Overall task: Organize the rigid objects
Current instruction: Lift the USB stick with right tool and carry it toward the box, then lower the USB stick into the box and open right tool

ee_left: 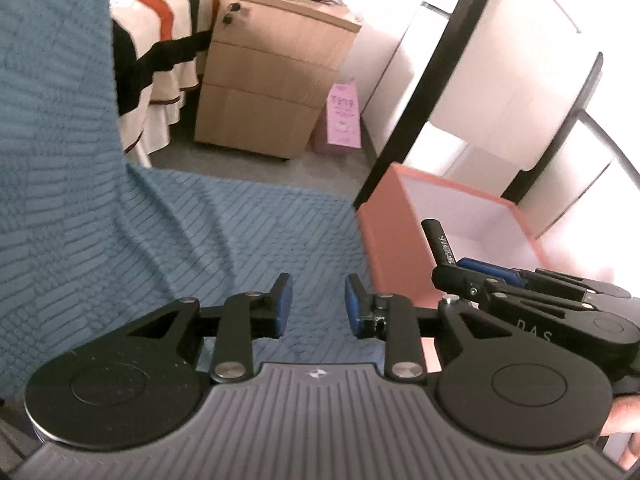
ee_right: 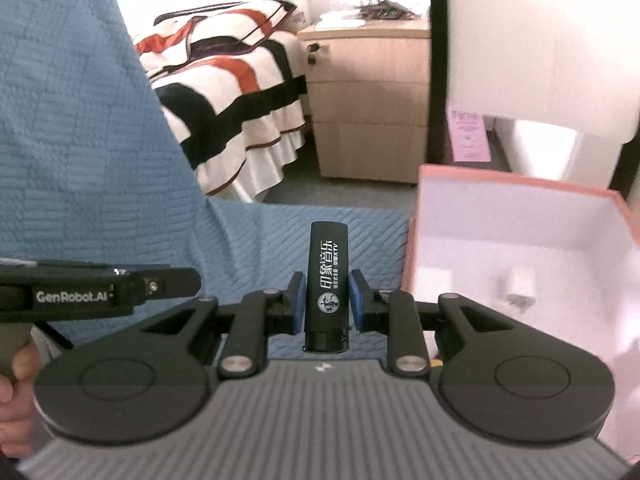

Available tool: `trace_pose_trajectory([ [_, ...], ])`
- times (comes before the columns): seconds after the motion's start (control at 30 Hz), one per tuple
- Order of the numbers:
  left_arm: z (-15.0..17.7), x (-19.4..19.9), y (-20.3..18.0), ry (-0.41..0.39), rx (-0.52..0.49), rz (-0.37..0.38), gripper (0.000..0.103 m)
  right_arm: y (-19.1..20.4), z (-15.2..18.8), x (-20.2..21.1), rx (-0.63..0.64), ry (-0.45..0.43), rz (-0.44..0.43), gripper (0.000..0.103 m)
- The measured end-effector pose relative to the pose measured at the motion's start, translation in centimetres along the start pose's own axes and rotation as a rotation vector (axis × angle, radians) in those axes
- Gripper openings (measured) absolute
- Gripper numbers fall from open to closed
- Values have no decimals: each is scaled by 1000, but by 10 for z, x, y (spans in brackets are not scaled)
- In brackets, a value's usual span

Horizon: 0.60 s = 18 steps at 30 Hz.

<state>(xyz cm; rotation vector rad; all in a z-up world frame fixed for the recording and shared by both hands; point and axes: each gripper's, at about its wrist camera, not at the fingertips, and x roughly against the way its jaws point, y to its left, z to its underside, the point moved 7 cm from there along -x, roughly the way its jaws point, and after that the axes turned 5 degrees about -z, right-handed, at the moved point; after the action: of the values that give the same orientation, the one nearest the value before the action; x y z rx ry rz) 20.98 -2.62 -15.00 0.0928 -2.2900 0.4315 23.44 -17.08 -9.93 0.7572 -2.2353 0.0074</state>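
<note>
The right gripper (ee_right: 324, 300) clamps a slim black printed lighter (ee_right: 327, 280) upright for dropping into the pink-walled cardboard box (ee_right: 520, 188) at the blue quilted cover's (ee_right: 100, 120) edge, while the left gripper (ee_left: 319, 306) stands part-open and empty.

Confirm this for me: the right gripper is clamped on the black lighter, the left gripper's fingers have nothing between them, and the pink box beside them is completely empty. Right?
Not quite: the pink box is not empty. The right wrist view shows a small white object on its floor. The rest holds: the right gripper is clamped on the black lighter, and the left gripper has nothing between its fingers.
</note>
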Motion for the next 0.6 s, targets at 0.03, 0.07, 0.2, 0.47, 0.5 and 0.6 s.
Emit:
trace_pose_trajectory([
  [0.03,-4,2,-6,-4,-2,7,33,-3,-3,5,-1,-5,2,26],
  [0.07,-8,4,-12,-9,-4,13,33,-6,-7,10,-2,-11,6,26],
  [0.2,-26,12,-36,-32,-13,33,34,-18,-22,33,-7,-33,24,26],
  [0.47,-54,26,-91,-83,-46,70,42,-41,-42,64,-19,-61,55,26],
  [0.5,-58,27,-96,-87,-47,73,43,-45,-44,67,-20,-64,58,26],
  [0.6,-66,31,-115,-109,-63,80,47,-55,-48,74,-26,-69,68,26],
])
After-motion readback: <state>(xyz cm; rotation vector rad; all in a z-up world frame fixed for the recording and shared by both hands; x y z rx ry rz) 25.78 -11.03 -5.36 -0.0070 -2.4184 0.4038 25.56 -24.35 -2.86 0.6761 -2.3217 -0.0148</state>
